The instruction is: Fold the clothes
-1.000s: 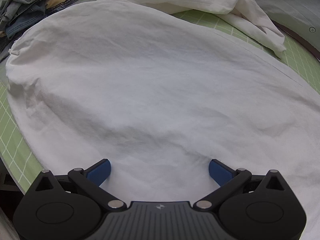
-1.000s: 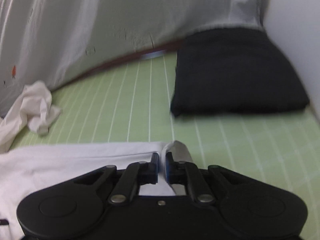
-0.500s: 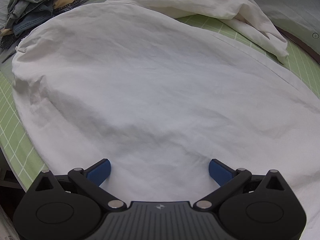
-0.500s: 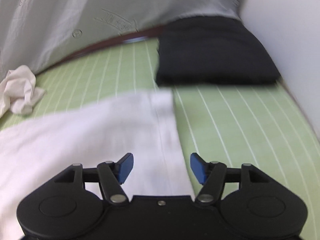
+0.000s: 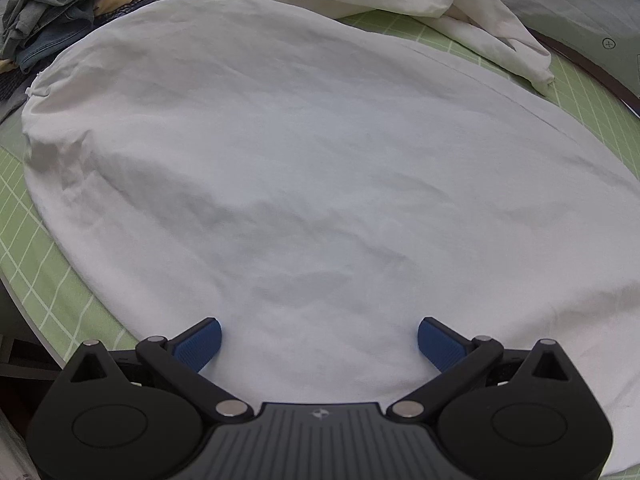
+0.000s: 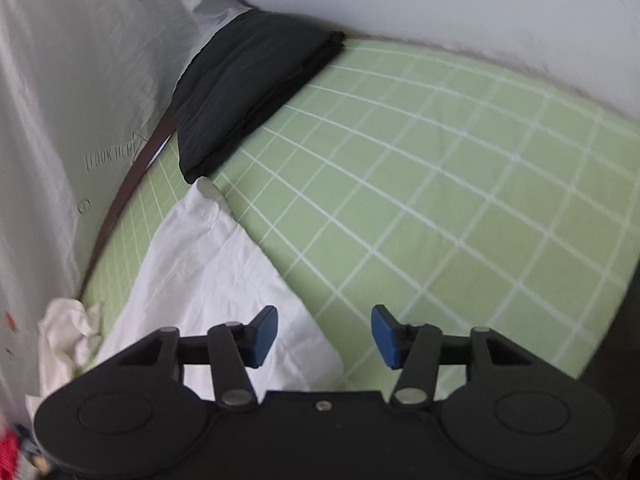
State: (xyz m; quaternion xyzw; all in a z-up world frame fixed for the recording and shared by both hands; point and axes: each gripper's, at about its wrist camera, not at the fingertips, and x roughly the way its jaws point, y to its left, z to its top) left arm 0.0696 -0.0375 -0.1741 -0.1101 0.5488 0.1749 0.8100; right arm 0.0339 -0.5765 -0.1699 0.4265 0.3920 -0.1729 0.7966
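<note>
A pale curtain (image 6: 60, 92) at the left of the right wrist view carries faint outlined lettering, too blurred to read with certainty, and small carrot prints. The white garment (image 5: 320, 168) lies spread flat on the green grid-lined mat (image 6: 440, 200), one sleeve (image 5: 460, 12) bunched at its far side. The left gripper (image 5: 319, 338) hovers over the cloth, jaws wide and empty. The right gripper (image 6: 324, 334), tilted, spans the garment's edge, jaws wide, nothing held. A folded black garment (image 6: 248, 84) lies beyond; a heap of unfolded clothes (image 5: 68, 8) sits far left.
</note>
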